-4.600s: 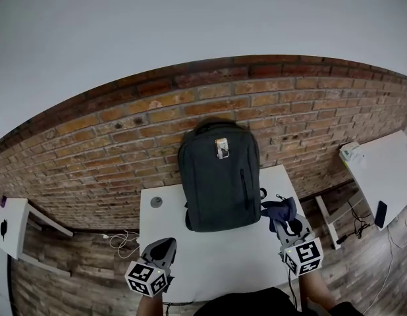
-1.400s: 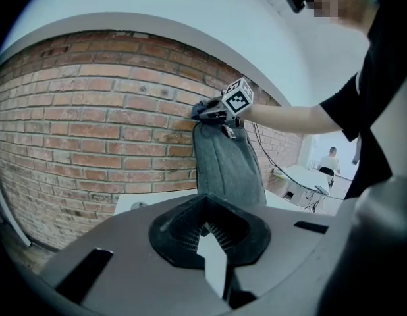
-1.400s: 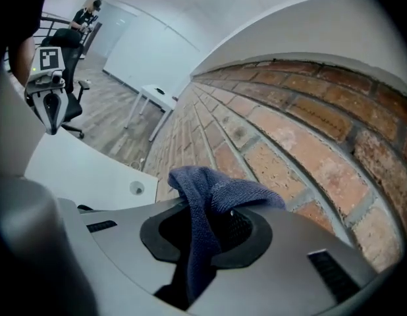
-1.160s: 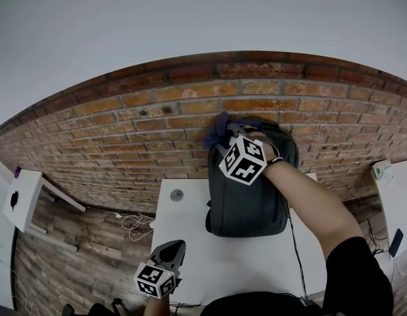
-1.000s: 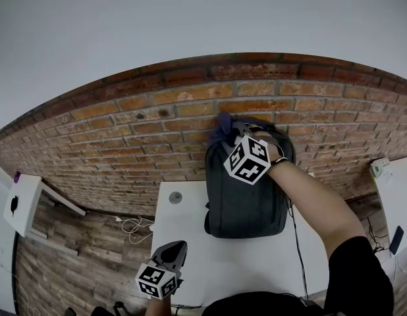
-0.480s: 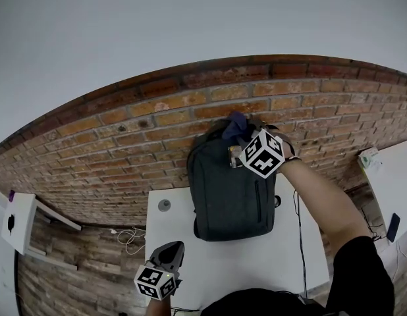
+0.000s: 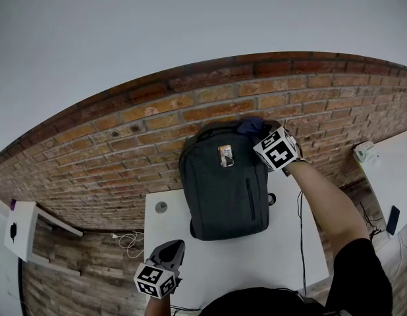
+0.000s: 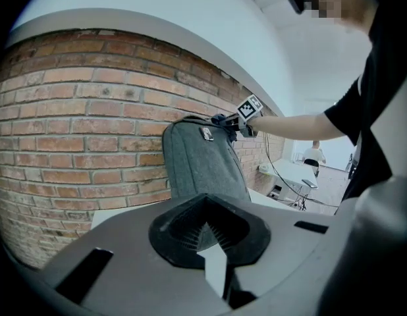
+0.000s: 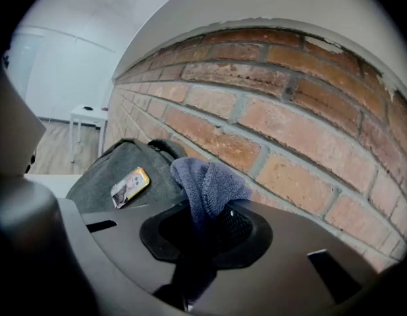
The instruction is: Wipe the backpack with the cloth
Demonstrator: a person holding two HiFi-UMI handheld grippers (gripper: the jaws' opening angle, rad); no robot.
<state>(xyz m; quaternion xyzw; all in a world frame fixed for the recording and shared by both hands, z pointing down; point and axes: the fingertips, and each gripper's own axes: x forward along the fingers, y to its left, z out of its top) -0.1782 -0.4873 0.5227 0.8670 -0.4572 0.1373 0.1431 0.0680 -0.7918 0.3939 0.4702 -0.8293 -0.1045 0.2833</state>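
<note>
Red brick wall (image 7: 124, 143) rises behind a white table (image 7: 282, 242). The dark grey backpack (image 7: 223, 183) stands upright on the table's far side, against the bricks. At its top right corner sits the blue cloth (image 7: 251, 125), pinched in the right gripper (image 9: 202, 232), whose jaws are clamped on the fabric. The left gripper (image 7: 170, 247) hangs over the table's near left edge, well apart from the bag, its jaws pressed together with nothing between them. A small grey disc (image 7: 161, 207) lies on the table left of the backpack.

1 backpack (image 7: 223, 183), 1 cloth (image 7: 249, 124), 2 grippers: L gripper (image 7: 172, 246), R gripper (image 7: 263, 135); 3 tables (image 7: 282, 255) (image 7: 18, 230) (image 7: 396, 171).
</note>
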